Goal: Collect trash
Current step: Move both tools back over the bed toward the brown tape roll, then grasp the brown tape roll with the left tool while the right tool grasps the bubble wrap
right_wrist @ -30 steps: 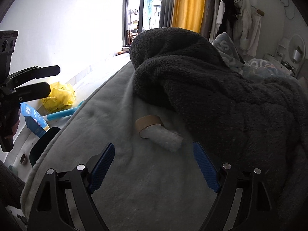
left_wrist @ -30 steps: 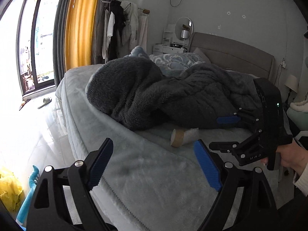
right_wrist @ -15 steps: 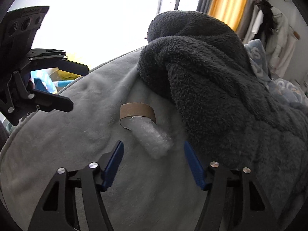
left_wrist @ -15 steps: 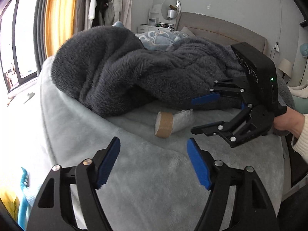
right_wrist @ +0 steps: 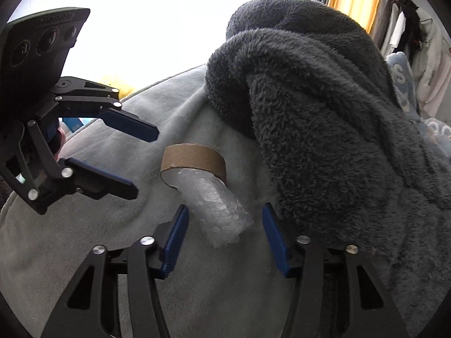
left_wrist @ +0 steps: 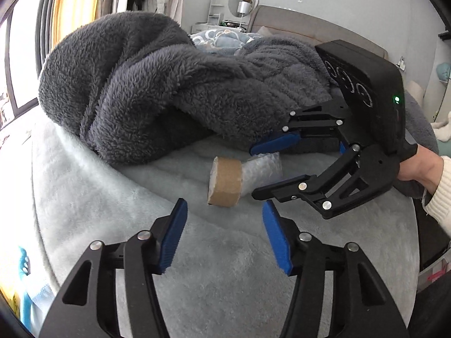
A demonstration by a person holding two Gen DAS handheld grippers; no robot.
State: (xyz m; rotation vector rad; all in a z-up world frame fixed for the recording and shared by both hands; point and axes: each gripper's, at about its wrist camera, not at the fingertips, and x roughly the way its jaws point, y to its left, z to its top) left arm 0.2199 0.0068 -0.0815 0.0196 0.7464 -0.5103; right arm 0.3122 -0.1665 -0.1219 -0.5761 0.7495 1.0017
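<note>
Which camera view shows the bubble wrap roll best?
The right wrist view: the bubble wrap roll lies lengthwise between the open right gripper. The left wrist view shows mostly its cardboard ring, the wrap partly hidden.

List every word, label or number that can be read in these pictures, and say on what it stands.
No text can be read here.
Housing of the right gripper: only round marks, no legible letters.
Blue item behind the left gripper: white print, too blurred.
Patterned blanket: letter-like shapes, cannot tell.

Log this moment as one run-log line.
right claw: open, straddling bubble-wrap roll | left claw: open, near cardboard ring | roll: on bed, ungrasped
</note>
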